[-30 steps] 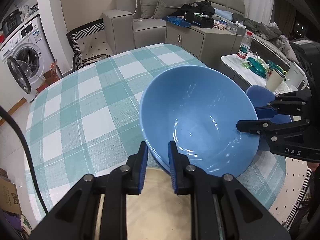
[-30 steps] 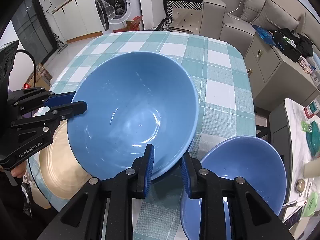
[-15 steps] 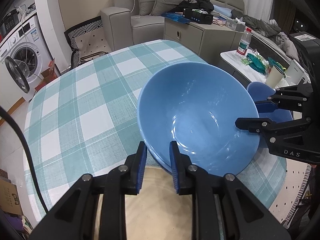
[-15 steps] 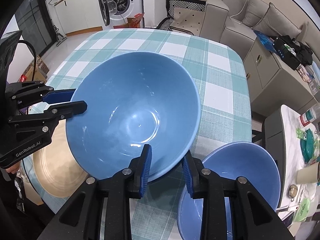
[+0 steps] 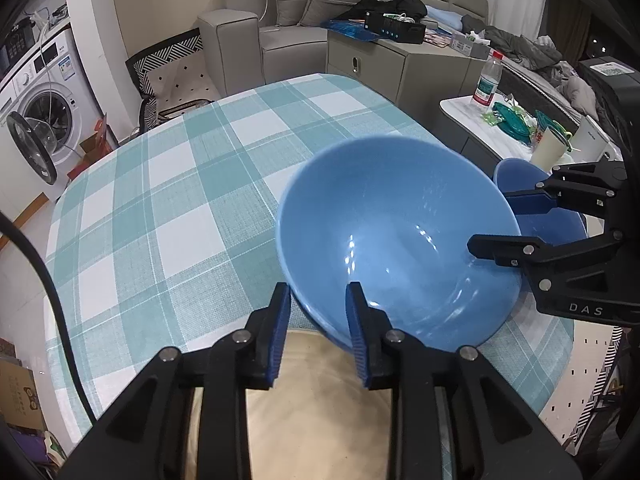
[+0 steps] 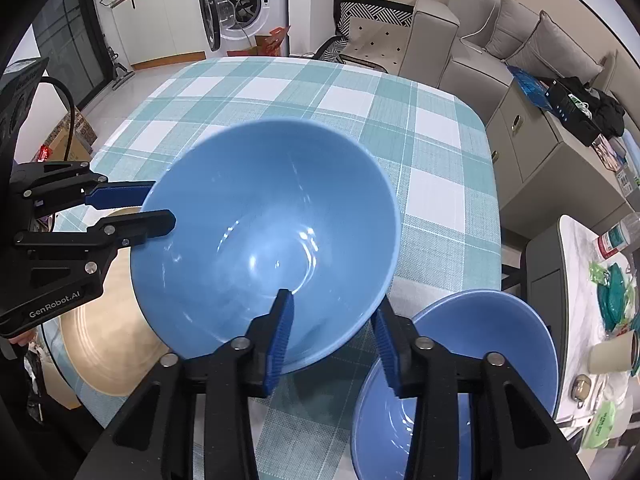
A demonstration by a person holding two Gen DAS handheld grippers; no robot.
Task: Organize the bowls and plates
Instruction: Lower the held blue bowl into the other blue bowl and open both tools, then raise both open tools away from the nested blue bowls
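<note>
Two grippers straddle the rim of one large blue bowl (image 5: 400, 240), from opposite sides.

1. Left gripper (image 5: 318, 336): jaws spread, one finger outside the bowl wall, one inside. Daylight shows on both sides of the wall, so it is judged released, not clamping.
2. Right gripper (image 6: 334, 330): jaws likewise spread across the rim on the opposite side, one finger inside, one outside. No squeeze is evident.
3. The large blue bowl lies straight ahead of both finger pairs, over the near edge of the teal checked tablecloth (image 5: 180, 200). Its mouth faces up, tipped slightly. Being round, it has no long axis; only the rim line matters. Its far rim is blurred. Whether its base rests on anything cannot be told.
4. A beige plate (image 6: 104, 352) lies partly under the bowl on the left gripper's side.
5. A second blue bowl (image 6: 480, 360) sits upright just beside it on the right gripper's side, so the right hand is the nearer to that one.

Judgement: any further carry requires both jaws to close on the rim again. With neither gripping, the tipped bowl may slide or rock.
</note>
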